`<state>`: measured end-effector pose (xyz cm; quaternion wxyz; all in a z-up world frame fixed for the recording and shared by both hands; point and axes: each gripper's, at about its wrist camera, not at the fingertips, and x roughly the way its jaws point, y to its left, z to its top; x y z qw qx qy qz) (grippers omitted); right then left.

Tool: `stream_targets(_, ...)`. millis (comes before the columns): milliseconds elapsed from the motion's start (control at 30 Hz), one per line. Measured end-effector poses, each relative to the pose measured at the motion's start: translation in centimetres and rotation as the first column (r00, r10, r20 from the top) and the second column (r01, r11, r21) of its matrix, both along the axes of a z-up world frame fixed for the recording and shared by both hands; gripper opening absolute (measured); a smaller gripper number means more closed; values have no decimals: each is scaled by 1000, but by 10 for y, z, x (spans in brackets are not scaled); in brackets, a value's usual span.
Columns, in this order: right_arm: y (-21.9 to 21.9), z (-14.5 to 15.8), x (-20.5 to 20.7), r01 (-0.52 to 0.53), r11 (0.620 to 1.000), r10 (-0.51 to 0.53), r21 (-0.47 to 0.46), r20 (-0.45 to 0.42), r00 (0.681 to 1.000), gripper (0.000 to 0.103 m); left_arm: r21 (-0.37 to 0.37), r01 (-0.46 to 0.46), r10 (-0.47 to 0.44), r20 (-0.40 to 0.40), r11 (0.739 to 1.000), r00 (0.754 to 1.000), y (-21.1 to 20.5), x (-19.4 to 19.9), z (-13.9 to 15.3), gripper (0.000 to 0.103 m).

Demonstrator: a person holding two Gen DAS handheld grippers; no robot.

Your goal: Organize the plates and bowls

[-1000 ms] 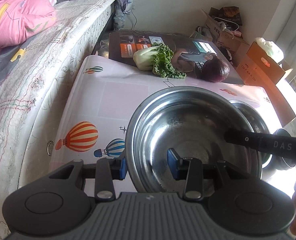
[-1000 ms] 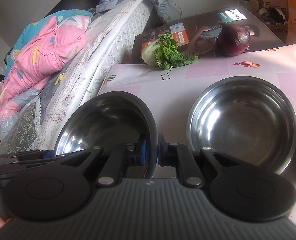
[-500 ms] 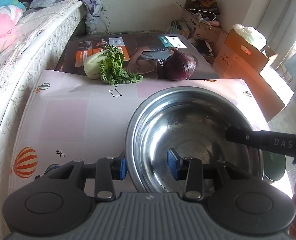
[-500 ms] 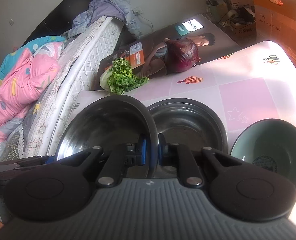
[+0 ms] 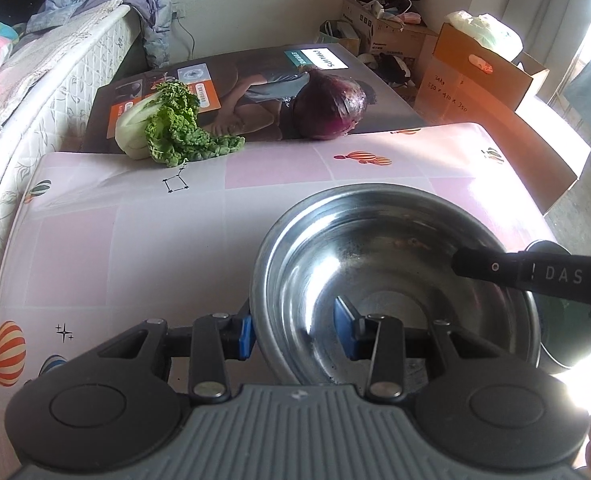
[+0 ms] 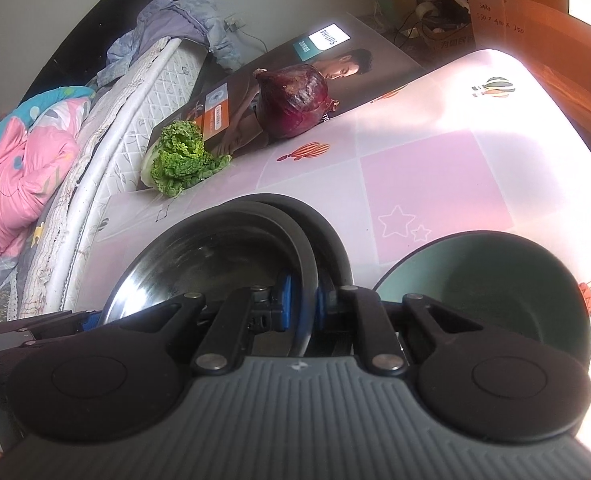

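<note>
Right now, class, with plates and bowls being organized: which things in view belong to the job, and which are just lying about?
Belongs to the job:
- round stainless steel bowl, gripped on opposite rims by the left gripper and right gripper
- second steel bowl beneath it
- dark green ceramic bowl

Just lying about:
- leafy green cabbage
- purple red onion
- printed cardboard box

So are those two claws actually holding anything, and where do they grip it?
Yes, both hold one steel bowl by its rim: the left claw on the near edge, the right claw pinching the opposite edge.
</note>
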<state>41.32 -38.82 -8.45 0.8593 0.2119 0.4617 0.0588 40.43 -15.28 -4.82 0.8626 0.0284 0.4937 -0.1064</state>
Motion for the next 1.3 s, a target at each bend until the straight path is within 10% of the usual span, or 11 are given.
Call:
stream_targets(567, 19, 27, -5, -15, 997, 20, -77, 75, 997, 54, -53, 28, -23, 90, 998, 996, 8, -22, 27, 59)
stream_targets(1300, -28, 88, -78, 47, 997, -37, -54, 167, 985, 56, -101, 52, -42, 102, 993, 994, 31, -72, 60, 68)
